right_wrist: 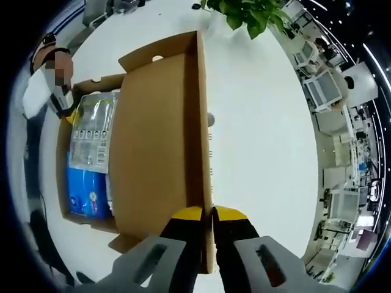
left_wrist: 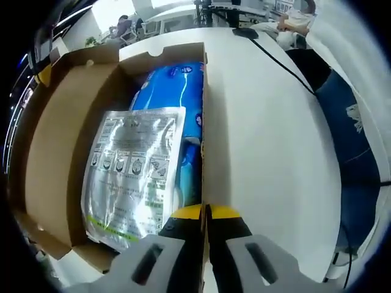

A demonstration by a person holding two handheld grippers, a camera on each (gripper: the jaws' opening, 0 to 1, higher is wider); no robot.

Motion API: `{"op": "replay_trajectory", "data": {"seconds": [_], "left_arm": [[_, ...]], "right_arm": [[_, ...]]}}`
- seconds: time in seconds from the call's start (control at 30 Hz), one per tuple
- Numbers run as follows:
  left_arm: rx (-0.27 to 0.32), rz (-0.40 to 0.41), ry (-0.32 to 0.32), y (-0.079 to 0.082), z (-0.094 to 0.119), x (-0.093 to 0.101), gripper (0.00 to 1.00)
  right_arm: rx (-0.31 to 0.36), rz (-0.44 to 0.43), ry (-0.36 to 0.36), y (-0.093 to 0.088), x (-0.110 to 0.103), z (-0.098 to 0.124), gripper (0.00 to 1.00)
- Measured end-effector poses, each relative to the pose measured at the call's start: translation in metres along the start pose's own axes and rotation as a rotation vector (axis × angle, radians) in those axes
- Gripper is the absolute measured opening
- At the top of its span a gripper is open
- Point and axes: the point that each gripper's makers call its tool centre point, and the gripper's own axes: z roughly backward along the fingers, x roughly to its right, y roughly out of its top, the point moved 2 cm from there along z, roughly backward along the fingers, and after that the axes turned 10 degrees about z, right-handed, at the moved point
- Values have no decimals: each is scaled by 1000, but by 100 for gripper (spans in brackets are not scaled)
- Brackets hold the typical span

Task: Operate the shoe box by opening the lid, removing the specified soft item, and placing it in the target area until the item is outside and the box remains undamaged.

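Note:
The brown shoe box stands open on the white table. Inside lie a silver foil pouch [left_wrist: 131, 171] and, under it, a soft blue pack [left_wrist: 177, 85]. My left gripper [left_wrist: 206, 213] is shut on the top edge of the box's right side wall [left_wrist: 204, 122]. The lid [right_wrist: 159, 134] is swung back with its inner face showing, and my right gripper [right_wrist: 208, 215] is shut on the lid's edge. In the right gripper view the silver pouch [right_wrist: 91, 131] and blue pack [right_wrist: 85, 189] lie beyond the lid, and the left gripper [right_wrist: 70, 110] is at the box's far wall.
The white table [left_wrist: 269, 152] stretches to the right of the box, with a black cable [left_wrist: 281, 61] across its far part. A person in blue clothes [left_wrist: 354, 152] stands at its edge. A potted plant [right_wrist: 244, 15] sits beyond the lid.

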Motion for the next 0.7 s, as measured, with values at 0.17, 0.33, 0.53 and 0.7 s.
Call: {"op": "replay_trajectory", "data": {"seconds": [0.17,0.33,0.53,0.7], "left_arm": [[0,-2,0,0,0,0,1],[0,1,0,0,0,0,1],[-2,3,-4,1,0,0,1],[-5,0,-6,1,-1,0,1]], "right_arm": [[-3,-2,6,0,0,-1,3],[-2,0,10,-1,2,-5,3],[-7,-41,21,2,-4,-3,3],[-10,-28,30,5,-11,-1,3]]}}
